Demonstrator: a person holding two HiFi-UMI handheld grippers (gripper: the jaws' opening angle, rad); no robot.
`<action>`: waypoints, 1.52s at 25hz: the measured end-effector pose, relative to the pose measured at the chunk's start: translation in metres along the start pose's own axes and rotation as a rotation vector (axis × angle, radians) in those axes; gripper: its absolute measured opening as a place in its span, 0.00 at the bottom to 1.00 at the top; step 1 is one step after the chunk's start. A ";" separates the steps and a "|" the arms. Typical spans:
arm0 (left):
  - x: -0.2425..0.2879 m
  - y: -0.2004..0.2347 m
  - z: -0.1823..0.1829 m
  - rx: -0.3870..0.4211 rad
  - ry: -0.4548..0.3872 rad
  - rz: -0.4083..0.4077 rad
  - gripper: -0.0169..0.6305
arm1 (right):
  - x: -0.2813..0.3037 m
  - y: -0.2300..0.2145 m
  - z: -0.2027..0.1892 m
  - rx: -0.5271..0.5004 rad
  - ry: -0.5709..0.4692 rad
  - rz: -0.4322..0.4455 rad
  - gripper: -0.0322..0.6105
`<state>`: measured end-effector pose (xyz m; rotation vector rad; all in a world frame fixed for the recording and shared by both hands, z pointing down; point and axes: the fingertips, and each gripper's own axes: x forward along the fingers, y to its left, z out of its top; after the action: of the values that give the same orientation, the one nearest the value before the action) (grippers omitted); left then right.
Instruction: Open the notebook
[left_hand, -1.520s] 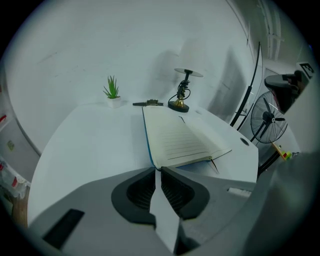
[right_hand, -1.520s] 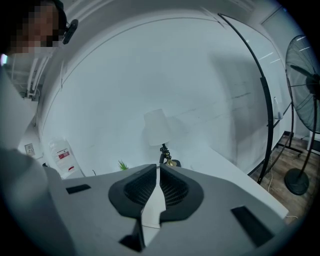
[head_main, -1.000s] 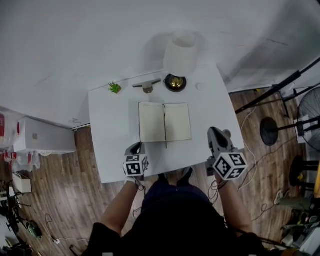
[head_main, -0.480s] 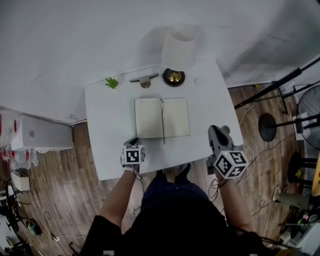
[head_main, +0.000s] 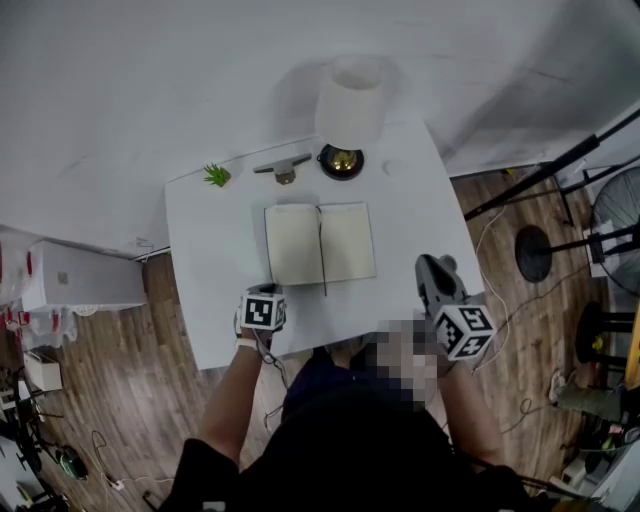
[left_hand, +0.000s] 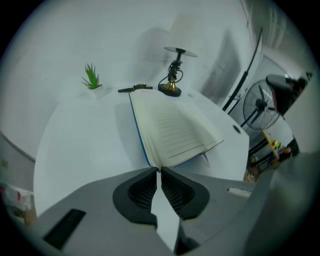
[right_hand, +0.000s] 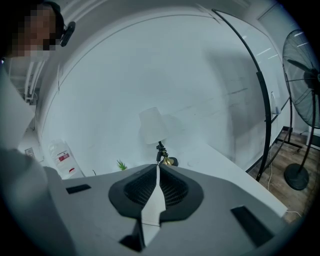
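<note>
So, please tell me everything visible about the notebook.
The notebook lies open near the middle of the white table. Two cream pages face up; the left gripper view shows them ruled, with a blue cover edge beneath. A dark ribbon runs down the spine and past the near edge. The shut left gripper is close to that edge; contact cannot be told.

left gripper view: the left claw (left_hand: 156, 171) is covering the near edge of the notebook (left_hand: 172, 130). right gripper view: the fan (right_hand: 305, 75) is running off the right edge. head view: the dark item (head_main: 282, 168) is showing too small to identify.
</note>
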<state>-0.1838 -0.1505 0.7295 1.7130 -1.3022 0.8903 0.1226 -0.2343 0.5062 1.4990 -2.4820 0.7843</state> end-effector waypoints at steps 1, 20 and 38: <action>0.000 -0.002 -0.003 -0.060 0.013 -0.041 0.07 | 0.001 -0.001 0.001 0.005 -0.002 -0.001 0.09; 0.023 0.016 0.007 0.051 0.003 0.048 0.07 | 0.008 -0.004 0.003 0.000 -0.017 0.000 0.06; 0.022 0.016 -0.002 0.046 -0.016 0.079 0.07 | -0.004 0.016 0.036 -0.136 -0.114 0.034 0.05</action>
<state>-0.1945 -0.1603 0.7521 1.7172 -1.3777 0.9605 0.1163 -0.2433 0.4686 1.4978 -2.5900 0.5362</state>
